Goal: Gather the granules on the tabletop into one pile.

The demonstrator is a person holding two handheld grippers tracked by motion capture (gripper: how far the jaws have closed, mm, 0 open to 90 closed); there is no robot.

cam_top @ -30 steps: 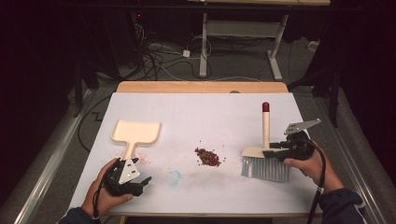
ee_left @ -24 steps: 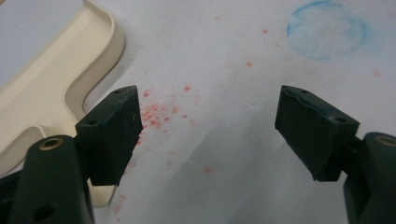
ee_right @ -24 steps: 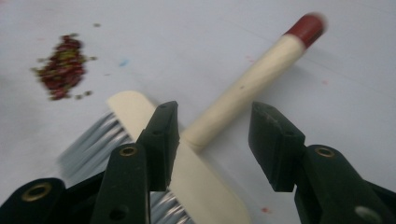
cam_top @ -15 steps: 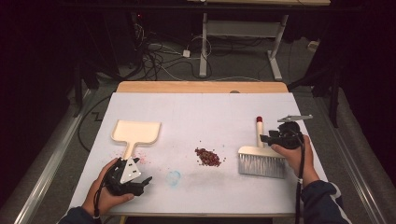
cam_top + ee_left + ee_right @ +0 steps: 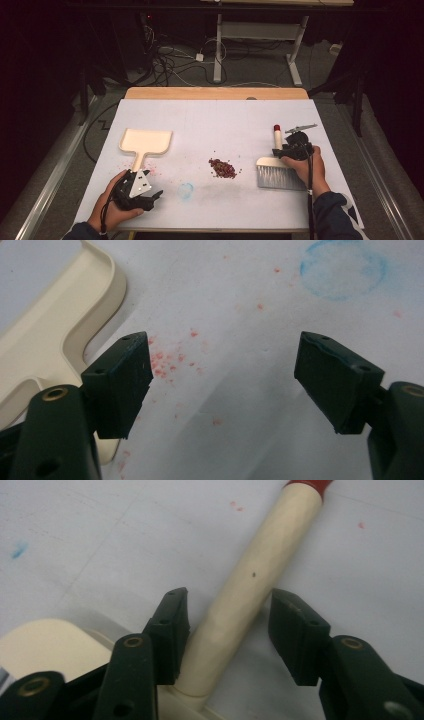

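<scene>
The brush (image 5: 276,170) lies on the tabletop (image 5: 220,120) at the right, bristles toward the person, its cream handle (image 5: 260,575) with a red tip pointing away. The right gripper (image 5: 227,630) straddles that handle low down, near the brush head; one pad seems to touch it while the other stands clear with a gap, so the gripper is released rather than clamped. Its jaws have just been closing, with the handle between them. The left gripper (image 5: 222,385) rests spread wide and empty over the tabletop, just beside the dustpan's handle (image 5: 45,360). The pile of red crumbs (image 5: 223,168) sits between dustpan (image 5: 146,142) and brush.

A risk, as I judge it: closing off-centre could roll the round handle sideways, or a loose hold could let the brush twist when it sweeps, scattering crumbs instead of gathering them.

Compared with a second ago, the brush was standing upright; now it lies flat, and the right hand sits lower. The left hand has not shifted.
</scene>
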